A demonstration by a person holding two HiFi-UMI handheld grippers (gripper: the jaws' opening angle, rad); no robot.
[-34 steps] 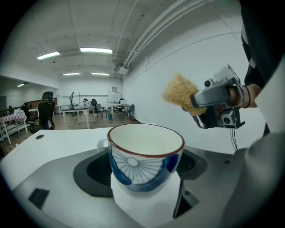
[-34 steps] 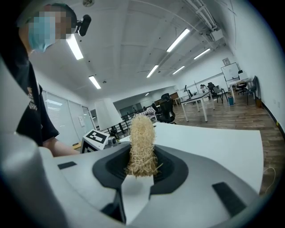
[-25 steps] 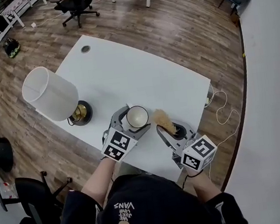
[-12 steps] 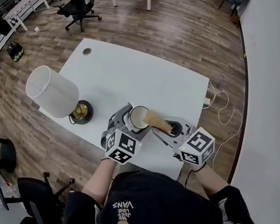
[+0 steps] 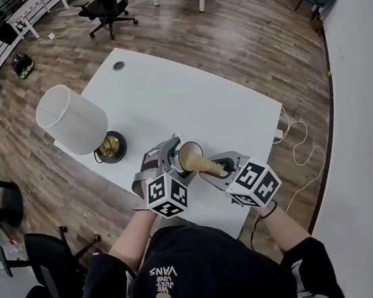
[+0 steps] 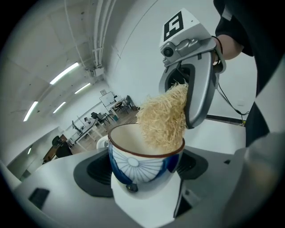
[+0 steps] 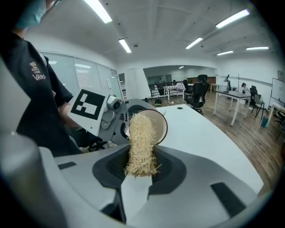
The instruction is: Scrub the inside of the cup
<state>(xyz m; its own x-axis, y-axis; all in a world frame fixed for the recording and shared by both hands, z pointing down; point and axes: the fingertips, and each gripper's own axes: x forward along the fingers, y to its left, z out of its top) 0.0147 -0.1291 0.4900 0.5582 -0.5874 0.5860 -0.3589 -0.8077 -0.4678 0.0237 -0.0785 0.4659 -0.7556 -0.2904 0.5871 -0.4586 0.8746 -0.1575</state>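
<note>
White table [image 5: 187, 100] edge, left hand-held gripper [image 5: 178, 158] clamping cup [image 6: 143, 156], right hand-held gripper [image 5: 220, 168] clenching scrubber [image 7: 141, 143]

1. Black shirt [image 5: 210, 278], near edge of the head view: white print "VANS" [image 5: 163, 274], seen upside down. The smaller lines beside it are too small to read.
2. Same shirt, sleeve [image 7: 42, 89] at the left of the right gripper view: "VANS". The small emblem above it is illegible.
3. Left gripper cube [image 5: 167, 196] and right gripper cube [image 5: 254, 184]: black-and-white square markers, no letters or numbers.
</note>
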